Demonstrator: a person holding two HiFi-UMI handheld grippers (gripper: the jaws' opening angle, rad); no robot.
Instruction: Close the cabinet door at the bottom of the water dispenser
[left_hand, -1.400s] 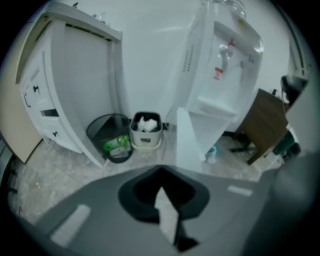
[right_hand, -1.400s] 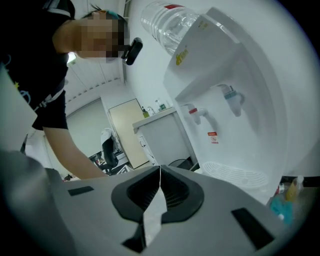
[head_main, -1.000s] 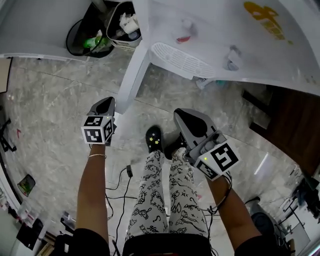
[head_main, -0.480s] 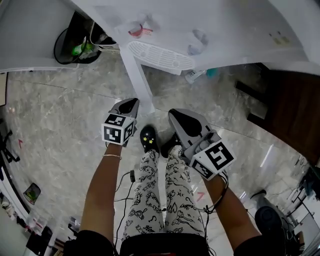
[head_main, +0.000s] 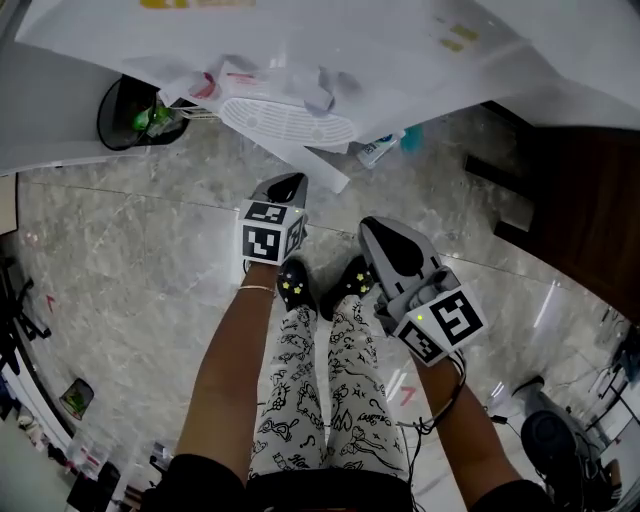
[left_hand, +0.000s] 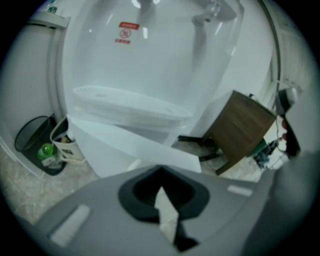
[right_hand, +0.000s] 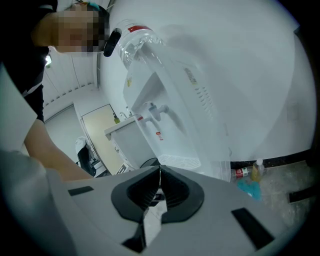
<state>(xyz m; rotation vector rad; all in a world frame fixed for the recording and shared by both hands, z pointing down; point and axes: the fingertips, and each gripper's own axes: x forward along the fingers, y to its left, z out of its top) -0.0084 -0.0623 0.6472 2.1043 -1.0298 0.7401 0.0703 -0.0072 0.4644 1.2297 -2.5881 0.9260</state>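
Observation:
The white water dispenser (head_main: 330, 60) fills the top of the head view. Its bottom cabinet door (head_main: 312, 167) stands partly open, seen edge-on as a white strip slanting toward the right. In the left gripper view the door (left_hand: 130, 145) is a white panel under the drip tray (left_hand: 125, 102). My left gripper (head_main: 285, 188) is shut with its tip right at the door's outer face; contact cannot be told. My right gripper (head_main: 385, 245) is shut on nothing, held lower right and apart from the door. In the right gripper view (right_hand: 159, 172) the dispenser (right_hand: 165, 120) stands ahead.
A black trash bin (head_main: 135, 110) and a small box of rubbish (left_hand: 65, 147) stand left of the dispenser. A dark wooden cabinet (head_main: 590, 200) is at the right. Small bottles (right_hand: 250, 172) lie on the marble floor by the wall. My feet (head_main: 292, 285) are just below the door.
The door has swung rightward toward the dispenser body. My left gripper has moved right and forward along with it. The right gripper has stayed about where it was.

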